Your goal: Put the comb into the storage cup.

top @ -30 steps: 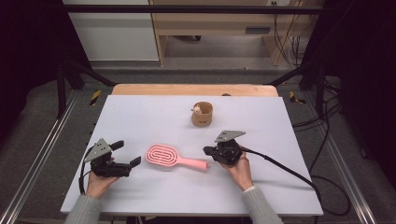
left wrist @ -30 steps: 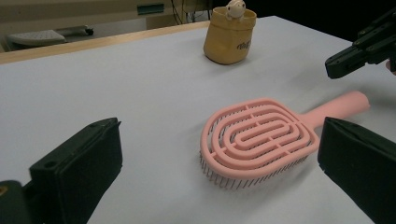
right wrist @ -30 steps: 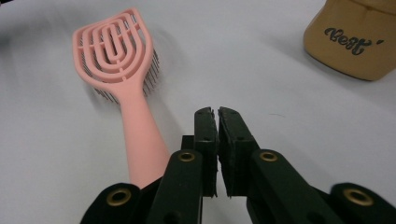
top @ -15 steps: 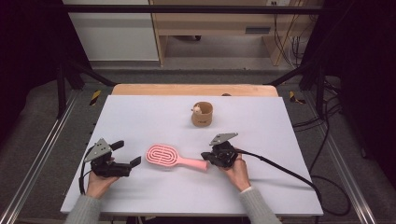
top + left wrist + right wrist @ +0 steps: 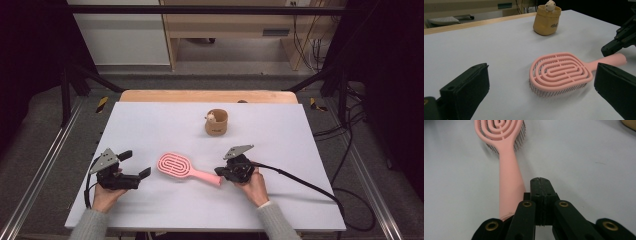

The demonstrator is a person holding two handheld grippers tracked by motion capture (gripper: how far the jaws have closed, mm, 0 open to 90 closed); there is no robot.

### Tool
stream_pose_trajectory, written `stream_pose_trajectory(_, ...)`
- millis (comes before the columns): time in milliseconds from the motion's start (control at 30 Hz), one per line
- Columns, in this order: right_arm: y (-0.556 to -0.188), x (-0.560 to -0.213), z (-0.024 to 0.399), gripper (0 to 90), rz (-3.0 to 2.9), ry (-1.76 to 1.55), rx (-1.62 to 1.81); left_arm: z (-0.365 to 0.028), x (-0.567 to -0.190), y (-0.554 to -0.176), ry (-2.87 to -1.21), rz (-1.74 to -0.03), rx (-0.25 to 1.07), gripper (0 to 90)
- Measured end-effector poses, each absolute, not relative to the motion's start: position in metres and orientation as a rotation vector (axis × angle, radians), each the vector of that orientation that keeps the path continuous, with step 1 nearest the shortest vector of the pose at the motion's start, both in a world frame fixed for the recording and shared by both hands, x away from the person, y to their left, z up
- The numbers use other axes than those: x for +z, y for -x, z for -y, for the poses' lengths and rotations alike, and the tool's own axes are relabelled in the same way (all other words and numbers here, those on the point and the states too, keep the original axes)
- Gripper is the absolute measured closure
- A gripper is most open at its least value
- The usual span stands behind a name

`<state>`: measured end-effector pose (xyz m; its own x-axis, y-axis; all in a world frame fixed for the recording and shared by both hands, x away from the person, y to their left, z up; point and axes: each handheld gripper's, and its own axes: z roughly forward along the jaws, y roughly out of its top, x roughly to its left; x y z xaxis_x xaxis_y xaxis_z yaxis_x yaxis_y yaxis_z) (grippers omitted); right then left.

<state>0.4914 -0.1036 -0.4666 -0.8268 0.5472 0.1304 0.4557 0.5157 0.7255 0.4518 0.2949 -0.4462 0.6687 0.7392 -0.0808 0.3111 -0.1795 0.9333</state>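
Pink plastic is lying at the middle of the white surface: a hairbrush resting bristles down, its looped head toward the person's left and its handle running toward the right gripper. That gripper's fingers are pressed flat together, closed on nothing, and they are sitting just beside the handle end, alongside it rather than around it. The left gripper is resting on the surface to the left of the brush head, its fingers spread wide apart and holding nothing; in the left gripper view the brush head is showing between them, farther off. Each gripper is being held in a hand, with grey sleeves coming in from the bottom of the high view.

Behind the brush, well apart from it, a small tan pouch-like cup is standing upright with a little pale figure peeking over its rim. Dark lettering is showing on the cup's side in the left gripper view, too blurred to read. Nothing is standing between either gripper and the brush. A black cable is trailing from the right gripper across the surface and off its right edge.
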Motion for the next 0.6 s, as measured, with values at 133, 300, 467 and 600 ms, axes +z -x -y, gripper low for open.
stream_pose_trajectory(133,-0.491,-0.468,0.103,89.2,-2.634,-0.875,1.192,-0.295,-0.446,-0.452,-1.767,-0.844,0.479,0.0)
stream_pose_trajectory(300,-0.491,-0.463,0.106,79.1,-2.581,-0.86,1.201,-0.295,-0.446,-0.451,-1.766,-0.845,0.482,0.0)
stream_pose_trajectory(467,-0.491,-0.451,0.111,64.5,-2.537,-0.823,1.248,-0.296,-0.446,-0.452,-1.765,-0.847,0.483,0.0)
stream_pose_trajectory(600,-0.489,-0.44,0.116,47.5,-2.496,-0.813,1.287,-0.296,-0.447,-0.453,-1.767,-0.852,0.485,0.0)
